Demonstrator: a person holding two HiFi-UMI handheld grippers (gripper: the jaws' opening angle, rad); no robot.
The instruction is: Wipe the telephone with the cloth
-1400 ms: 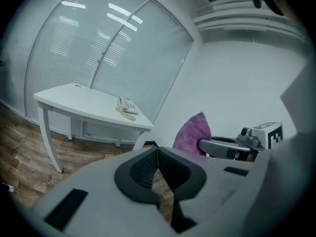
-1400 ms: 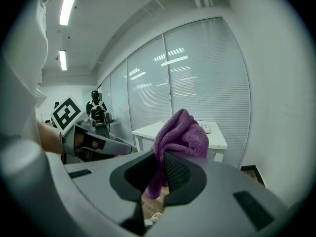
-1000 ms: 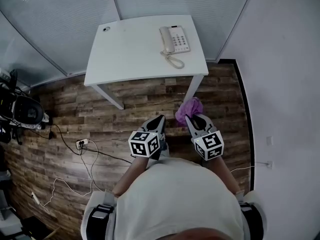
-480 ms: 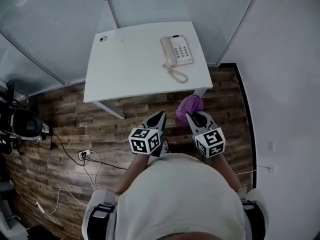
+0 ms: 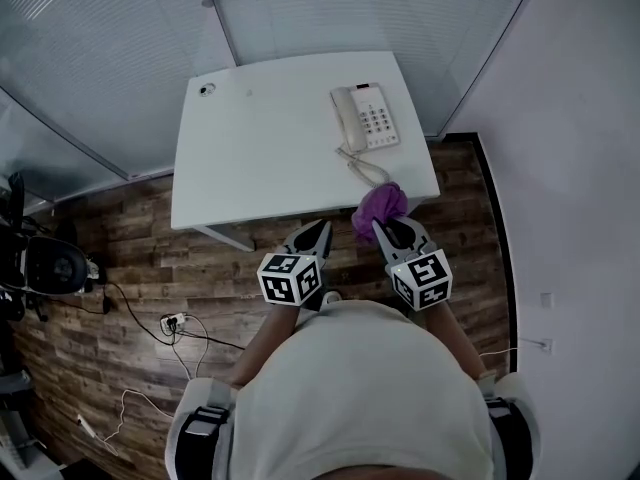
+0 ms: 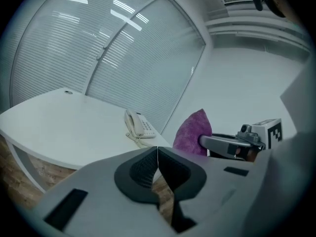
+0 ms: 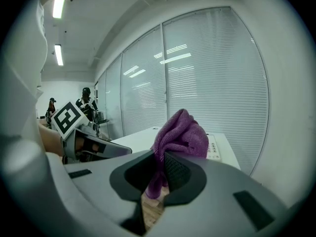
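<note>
At upper centre, table [image 5: 260, 148]: white, standing on a wooden floor [image 5: 120, 258].
Telephone [image 5: 366, 118]: on the table's right part, right of frame centre.
Right gripper [image 7: 160, 169]: lower centre, jaws clamped on the purple cloth [image 5: 378, 206].
Left gripper [image 6: 157, 154]: beside it, jaws pressed together, empty.

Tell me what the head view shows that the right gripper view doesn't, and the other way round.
Only the head view: cables on the floor and the table leg. Only the right gripper view: ceiling lights and people standing far off by the glass wall. Both: the white table, the telephone, the left claw, and the right claw shut on the purple cloth.
</note>
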